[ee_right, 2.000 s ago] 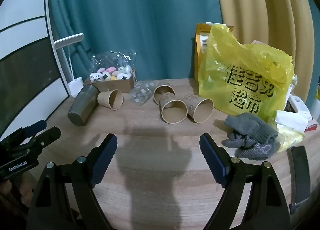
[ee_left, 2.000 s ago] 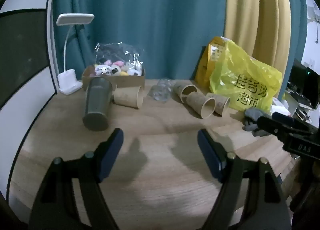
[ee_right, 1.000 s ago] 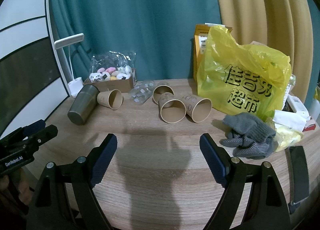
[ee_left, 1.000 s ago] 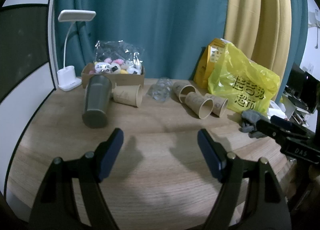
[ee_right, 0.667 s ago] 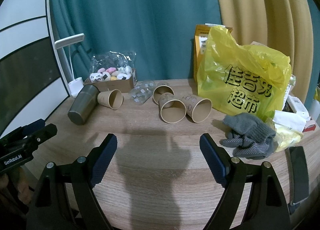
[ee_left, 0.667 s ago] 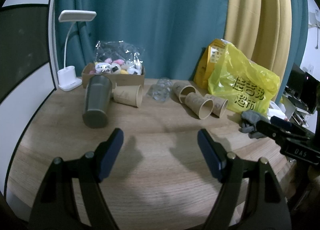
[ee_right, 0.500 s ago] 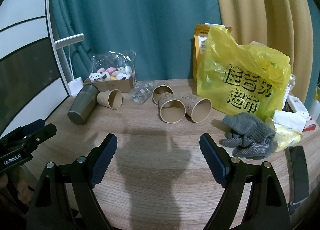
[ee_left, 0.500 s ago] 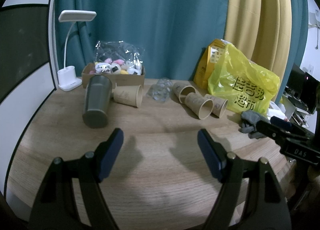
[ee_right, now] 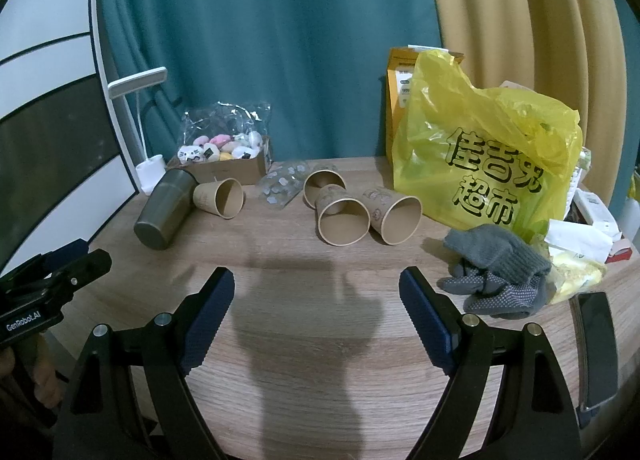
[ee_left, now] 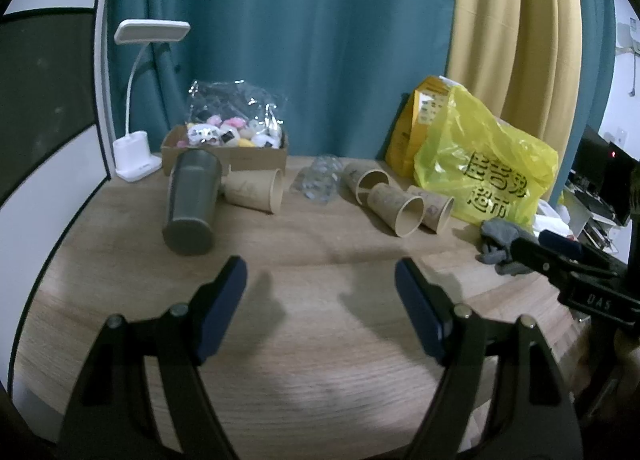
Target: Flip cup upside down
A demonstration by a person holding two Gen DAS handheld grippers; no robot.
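Four tan paper cups lie on their sides on the wood-grain table [ee_right: 320,340]: three clustered [ee_right: 343,214] ahead of the right gripper [ee_right: 316,292], one [ee_right: 220,198] ahead-left, touching a smooth grey metal tumbler [ee_right: 164,210], also on its side. Crinkly yellow plastic bag [ee_right: 484,164] and knit grey gloves [ee_right: 496,272] ahead-right. Left gripper [ee_left: 320,280] and right gripper both spread wide, empty, blue-padded fingers.

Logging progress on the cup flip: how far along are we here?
Nothing done yet. All four paper cups, e.g., and the grey metal tumbler lie on their sides on the table. In hand: nothing; the left hand-held gripper and right hand-held gripper are open, short of the cups. Left: grasp, invert, set down.
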